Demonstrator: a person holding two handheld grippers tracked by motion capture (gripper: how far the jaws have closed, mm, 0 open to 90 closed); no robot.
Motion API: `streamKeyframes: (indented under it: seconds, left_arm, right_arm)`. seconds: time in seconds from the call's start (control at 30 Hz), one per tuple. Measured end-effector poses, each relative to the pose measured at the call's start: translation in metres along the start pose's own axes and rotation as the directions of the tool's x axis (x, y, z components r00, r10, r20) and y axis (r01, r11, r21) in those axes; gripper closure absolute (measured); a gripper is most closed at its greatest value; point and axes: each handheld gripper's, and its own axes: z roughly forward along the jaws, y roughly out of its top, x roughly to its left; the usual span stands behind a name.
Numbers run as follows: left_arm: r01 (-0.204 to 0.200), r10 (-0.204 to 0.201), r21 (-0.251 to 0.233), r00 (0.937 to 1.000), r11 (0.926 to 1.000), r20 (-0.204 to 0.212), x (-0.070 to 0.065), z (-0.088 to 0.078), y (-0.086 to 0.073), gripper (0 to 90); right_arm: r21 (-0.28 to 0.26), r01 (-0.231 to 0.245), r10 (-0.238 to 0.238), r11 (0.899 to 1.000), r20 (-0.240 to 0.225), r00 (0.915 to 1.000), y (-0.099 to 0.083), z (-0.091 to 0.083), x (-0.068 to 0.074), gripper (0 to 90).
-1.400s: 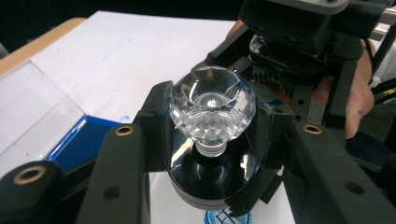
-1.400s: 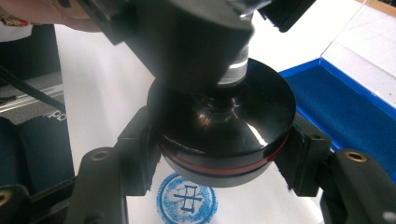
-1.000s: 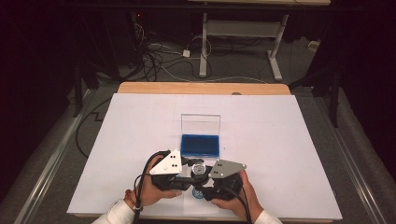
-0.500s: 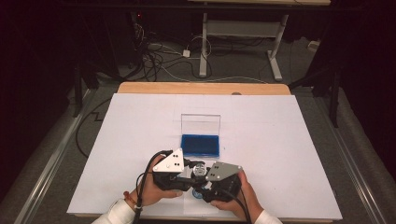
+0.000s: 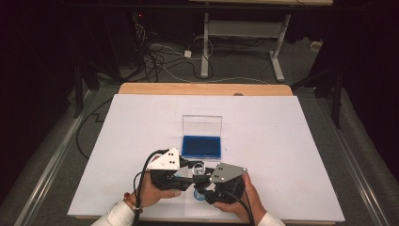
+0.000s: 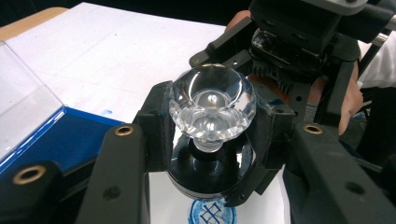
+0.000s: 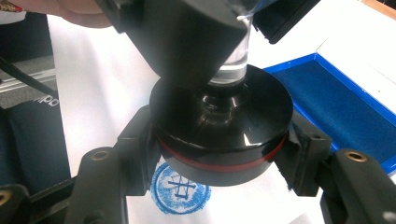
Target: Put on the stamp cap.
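A stamp with a faceted clear knob (image 6: 212,107) and a round black base (image 7: 224,126) with a red band hangs just above the paper near the table's front edge. My left gripper (image 6: 212,122) is shut on the knob, which sits between its pads. My right gripper (image 7: 222,140) is shut on the black base, one finger on each side. In the high view both grippers meet at the stamp (image 5: 198,170), a hand on each. Under the stamp lies a round blue imprint (image 7: 180,186) on the white paper.
A blue ink pad (image 5: 201,147) lies in an open case just beyond the grippers, its clear lid (image 5: 202,125) standing upright behind it. The white sheet (image 5: 282,141) covers most of the wooden table (image 5: 202,88). Cables and desk legs lie on the floor beyond.
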Motion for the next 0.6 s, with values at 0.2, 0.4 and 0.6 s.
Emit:
streamKeyframes:
  seconds: [0.2, 0.4, 0.6]
  left_arm:
    - [-0.024, 0.024, -0.01, 0.9994, 0.9997, -0.026, -0.0039, -0.0027, 0.0071, 54.5]
    - [-0.013, 0.013, -0.006, 0.9996, 0.9999, -0.026, -0.003, -0.0025, 0.0073, 54.5]
    - [-0.009, 0.009, -0.005, 0.9996, 0.9999, -0.027, -0.0027, -0.0021, 0.0083, 54.5]
  right_arm:
    - [-0.038, 0.011, -0.011, 0.999, -0.005, 0.9999, 0.0013, -0.002, -0.0014, 38.6]
    - [-0.058, -0.003, 0.002, 0.998, -0.014, 0.9999, -0.0007, -0.0003, -0.0025, 38.2]
    - [-0.065, -0.002, 0.001, 0.998, -0.019, 0.9998, -0.0015, 0.0007, -0.0028, 37.5]
